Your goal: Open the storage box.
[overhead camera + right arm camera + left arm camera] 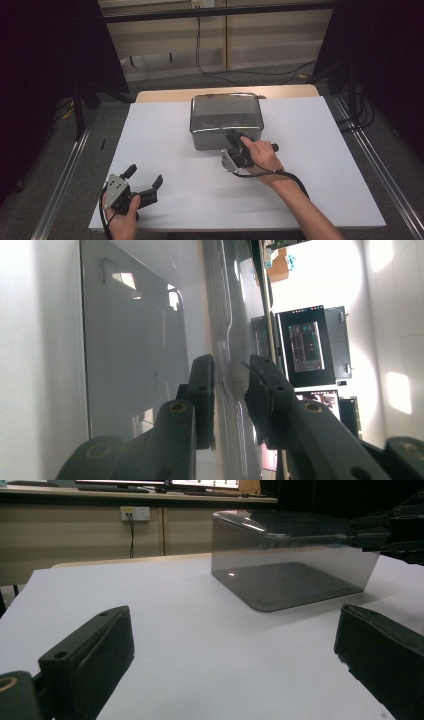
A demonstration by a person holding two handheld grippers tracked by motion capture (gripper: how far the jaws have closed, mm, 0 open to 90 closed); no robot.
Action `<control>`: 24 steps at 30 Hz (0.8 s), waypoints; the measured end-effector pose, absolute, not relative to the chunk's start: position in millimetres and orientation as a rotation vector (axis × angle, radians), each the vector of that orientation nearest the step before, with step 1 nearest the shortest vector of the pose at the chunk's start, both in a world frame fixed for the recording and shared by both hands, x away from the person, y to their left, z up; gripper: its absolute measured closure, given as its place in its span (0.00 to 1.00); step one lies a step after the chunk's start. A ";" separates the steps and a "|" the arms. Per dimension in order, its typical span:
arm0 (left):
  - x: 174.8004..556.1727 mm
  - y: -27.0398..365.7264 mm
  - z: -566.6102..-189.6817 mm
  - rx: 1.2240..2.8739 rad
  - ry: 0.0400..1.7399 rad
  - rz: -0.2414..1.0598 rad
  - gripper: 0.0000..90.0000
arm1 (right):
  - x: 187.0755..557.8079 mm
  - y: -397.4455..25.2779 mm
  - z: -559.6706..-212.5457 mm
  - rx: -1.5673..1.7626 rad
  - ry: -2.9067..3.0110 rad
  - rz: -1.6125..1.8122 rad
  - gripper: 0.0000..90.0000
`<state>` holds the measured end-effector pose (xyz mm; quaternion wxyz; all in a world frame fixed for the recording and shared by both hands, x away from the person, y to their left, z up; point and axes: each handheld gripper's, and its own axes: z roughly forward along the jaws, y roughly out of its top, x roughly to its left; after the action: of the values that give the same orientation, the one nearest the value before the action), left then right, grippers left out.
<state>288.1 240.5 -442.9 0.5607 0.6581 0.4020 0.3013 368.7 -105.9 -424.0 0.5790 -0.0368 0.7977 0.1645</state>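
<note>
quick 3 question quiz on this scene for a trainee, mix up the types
1. True or false: the left tool is clamped on the box.
2. What does the right tool grip? A) the near rim of the smoky clear plastic box B) a cable C) the white table cover
3. Fill in: the left tool's jaws stand ____ above the white cover.

Key:
1. False; it sits apart, near the front left of the cover.
2. A
3. open

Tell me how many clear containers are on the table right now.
1. A smoky transparent box sits at the far middle of the white table, with the right gripper at its near rim. The left gripper rests at the near left, apart from it.
</note>
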 end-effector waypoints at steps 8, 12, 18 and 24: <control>288.3 240.4 -443.2 1.549 0.949 0.705 0.03 | 367.8 -104.1 -423.6 -0.092 1.859 0.381 0.85; 289.5 241.0 -442.9 1.550 0.950 0.699 0.03 | 367.9 -104.7 -422.5 -0.075 1.863 0.397 0.85; 289.5 242.2 -442.9 1.549 0.952 0.706 0.03 | 368.2 -105.0 -420.7 -0.076 1.862 0.404 0.86; 290.0 241.2 -442.7 1.543 0.950 0.698 0.03 | 368.1 -106.4 -418.6 -0.072 1.858 0.412 0.86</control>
<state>290.0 241.2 -442.7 0.5645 0.6559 0.4036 0.2969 368.1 -106.4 -418.6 0.5800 -0.0306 0.7947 0.1764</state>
